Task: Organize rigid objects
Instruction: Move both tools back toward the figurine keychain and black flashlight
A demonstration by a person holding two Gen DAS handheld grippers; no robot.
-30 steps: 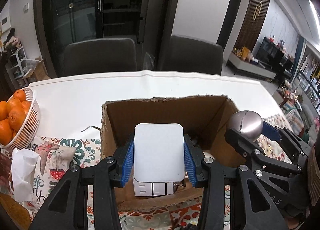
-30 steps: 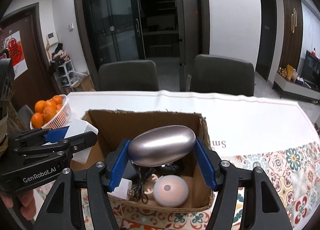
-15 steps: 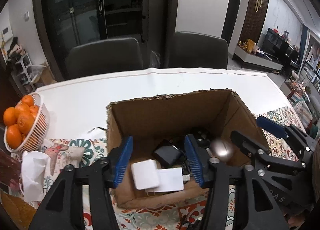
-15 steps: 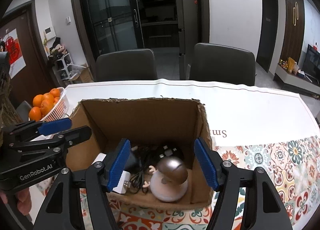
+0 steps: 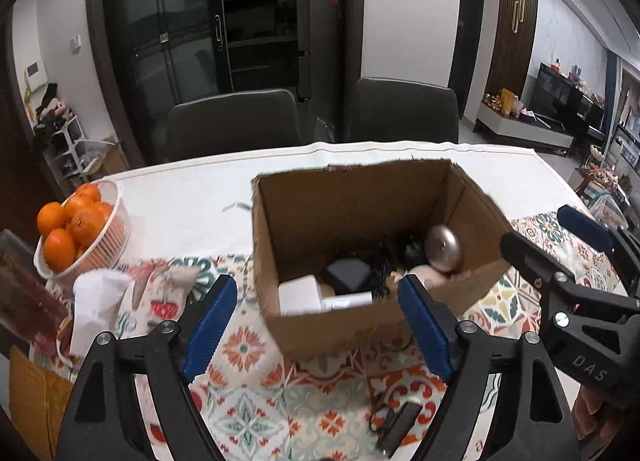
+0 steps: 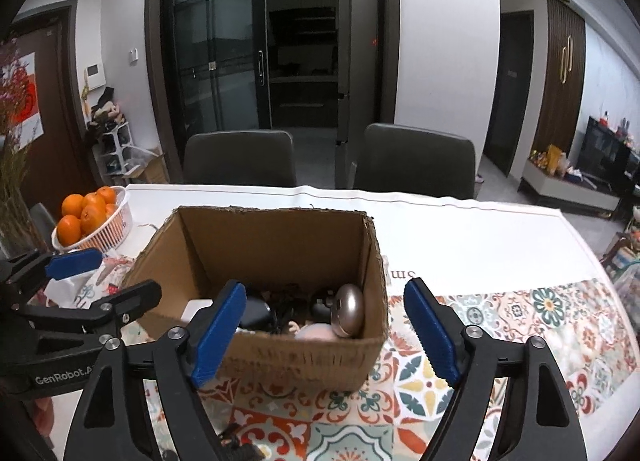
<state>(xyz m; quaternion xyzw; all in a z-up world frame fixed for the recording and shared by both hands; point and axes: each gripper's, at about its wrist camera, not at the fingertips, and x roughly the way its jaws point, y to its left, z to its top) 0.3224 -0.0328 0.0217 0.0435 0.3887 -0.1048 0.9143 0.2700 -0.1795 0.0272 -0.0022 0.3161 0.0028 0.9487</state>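
Observation:
An open cardboard box [image 5: 360, 321] [image 6: 300, 357] stands on the patterned tablecloth. Inside lie a white charger block [image 5: 298, 295], a black adapter [image 5: 346, 277], tangled black cables, a pink round object [image 5: 426, 279] [image 6: 316, 331] and a silver egg-shaped object [image 5: 444, 249] [image 6: 349, 309]. My left gripper [image 5: 316, 325] is open and empty, held in front of the box. My right gripper [image 6: 326, 331] is open and empty, also in front of the box; it shows at the right of the left wrist view [image 5: 560, 249].
A white basket of oranges [image 5: 80, 229] [image 6: 94, 221] stands at the left, with crumpled tissue [image 5: 96, 301] beside it. A small black object with a cable [image 5: 396, 429] lies on the cloth near me. Two dark chairs [image 6: 240, 159] stand behind the table.
Both grippers opened and dropped the white charger and the silver egg-shaped object into the box, then pulled back toward me and opened wider.

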